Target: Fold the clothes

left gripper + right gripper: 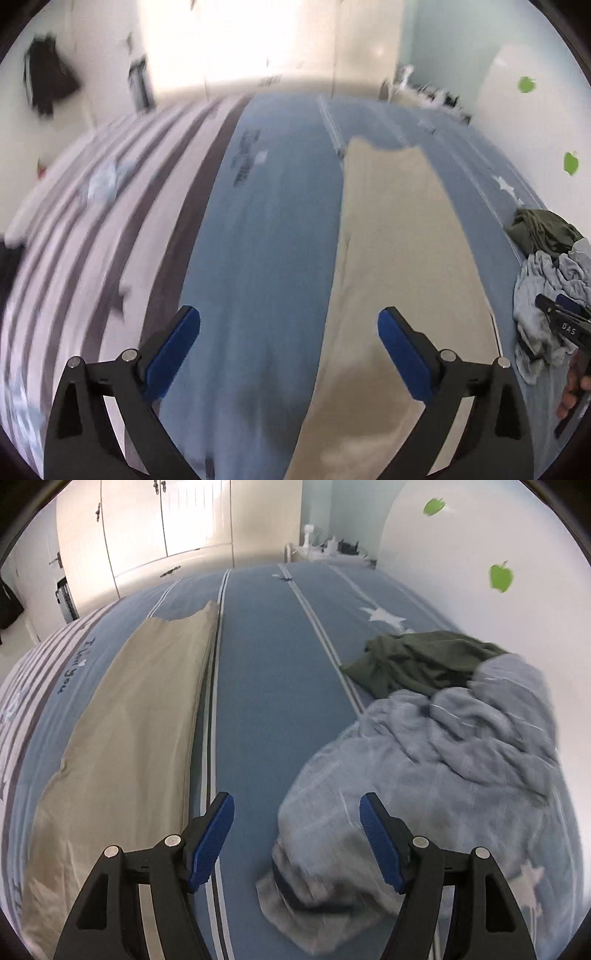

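Observation:
A long beige garment (399, 258) lies flat on the blue striped bed cover (266, 229); it also shows in the right wrist view (136, 716). A crumpled light-blue garment (424, 760) and a dark green one (413, 661) lie in a heap on the right. My left gripper (288, 343) is open and empty above the beige garment's left edge. My right gripper (297, 830) is open and empty, over the near edge of the light-blue garment. The right gripper also shows at the edge of the left wrist view (565, 321).
The bed cover (266, 664) has white stripes and stars. White wardrobe doors (155, 528) stand beyond the bed. A wall with green apple stickers (500, 576) runs along the right. A bedside table with small items (332, 548) is at the far end.

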`<state>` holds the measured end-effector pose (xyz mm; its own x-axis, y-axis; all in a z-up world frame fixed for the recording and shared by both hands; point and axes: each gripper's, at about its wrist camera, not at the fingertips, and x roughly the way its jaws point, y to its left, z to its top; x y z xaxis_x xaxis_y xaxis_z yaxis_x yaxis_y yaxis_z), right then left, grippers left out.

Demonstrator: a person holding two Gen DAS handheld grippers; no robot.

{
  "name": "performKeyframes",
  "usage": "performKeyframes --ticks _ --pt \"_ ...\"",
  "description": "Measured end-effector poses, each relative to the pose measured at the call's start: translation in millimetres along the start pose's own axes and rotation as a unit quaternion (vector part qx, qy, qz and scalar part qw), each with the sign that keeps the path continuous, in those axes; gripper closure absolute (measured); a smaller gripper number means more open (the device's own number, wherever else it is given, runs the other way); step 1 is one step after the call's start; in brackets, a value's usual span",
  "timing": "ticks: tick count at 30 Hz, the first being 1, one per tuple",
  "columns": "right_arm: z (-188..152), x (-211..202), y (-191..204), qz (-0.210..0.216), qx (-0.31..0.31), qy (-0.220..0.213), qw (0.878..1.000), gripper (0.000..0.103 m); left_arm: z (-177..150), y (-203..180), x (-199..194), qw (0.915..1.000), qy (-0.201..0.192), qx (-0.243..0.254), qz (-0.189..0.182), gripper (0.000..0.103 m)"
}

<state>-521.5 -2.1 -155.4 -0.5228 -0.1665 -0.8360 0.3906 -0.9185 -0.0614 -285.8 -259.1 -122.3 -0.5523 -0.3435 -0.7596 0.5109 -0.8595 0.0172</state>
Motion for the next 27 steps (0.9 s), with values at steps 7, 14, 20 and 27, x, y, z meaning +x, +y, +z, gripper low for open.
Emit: performKeyframes --ticks 7,14,20,27 --pt "56.1 48.0 8.1 0.035 -0.014 0.007 0.999 0.035 54.6 -24.8 53.0 0.9985 -0.011 0.021 -0.049 0.002" --pt "115.9 91.4 42.6 0.067 -0.012 -0.013 0.998 0.029 116.0 -43.3 140.1 0.9970 -0.008 0.016 -0.075 0.010" --pt "160.9 141.4 72.2 0.071 -0.012 -0.010 0.997 0.029 151.8 -59.2 208.0 0.9960 0.016 0.017 -0.086 0.015" --pt "186.9 192.6 85.7 0.056 -0.014 0.000 0.998 0.029 168.9 -63.8 261.6 0.9957 0.034 0.015 -0.084 0.015"
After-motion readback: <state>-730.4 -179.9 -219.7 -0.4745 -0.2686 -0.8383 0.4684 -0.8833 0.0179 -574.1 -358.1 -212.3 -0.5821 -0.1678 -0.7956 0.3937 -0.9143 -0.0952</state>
